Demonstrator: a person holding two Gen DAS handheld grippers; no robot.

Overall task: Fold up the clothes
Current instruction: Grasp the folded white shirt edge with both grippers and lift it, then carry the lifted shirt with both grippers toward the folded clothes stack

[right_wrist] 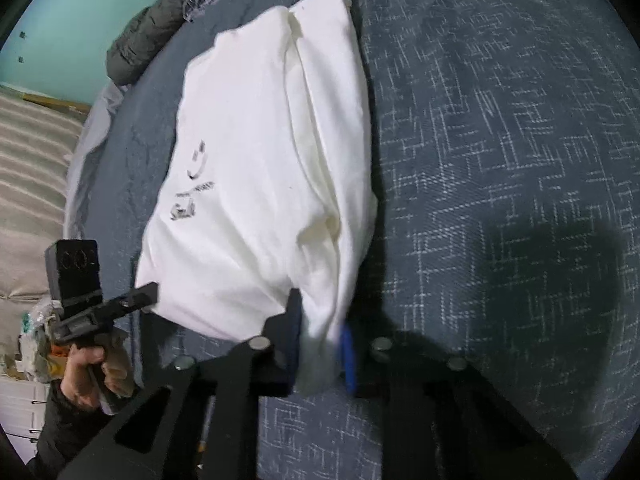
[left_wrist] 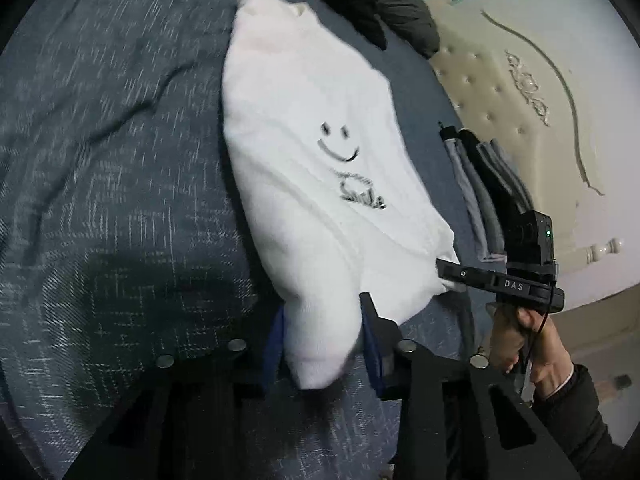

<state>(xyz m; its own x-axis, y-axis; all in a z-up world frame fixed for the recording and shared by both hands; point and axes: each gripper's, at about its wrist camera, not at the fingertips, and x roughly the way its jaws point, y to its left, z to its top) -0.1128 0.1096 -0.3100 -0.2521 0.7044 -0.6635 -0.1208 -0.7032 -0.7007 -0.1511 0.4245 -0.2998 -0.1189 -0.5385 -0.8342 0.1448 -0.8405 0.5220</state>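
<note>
Both grippers clamp the near edge of a white sweatshirt on a bed.

The left gripper [left_wrist: 322, 344] and right gripper [right_wrist: 320, 348] each pinch a corner of the white sweatshirt [left_wrist: 312, 152], which stretches away over the dark blue bedspread [left_wrist: 100, 168]; beyond the sweatshirt lie a dark jacket [left_wrist: 372, 8], a cream tufted headboard [left_wrist: 500, 92] and a teal wall [right_wrist: 80, 20].

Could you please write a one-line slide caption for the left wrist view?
Left hand-held gripper and right hand-held gripper each pinch the near edge of a white smiley-print garment on a dark blue bedspread.
</note>
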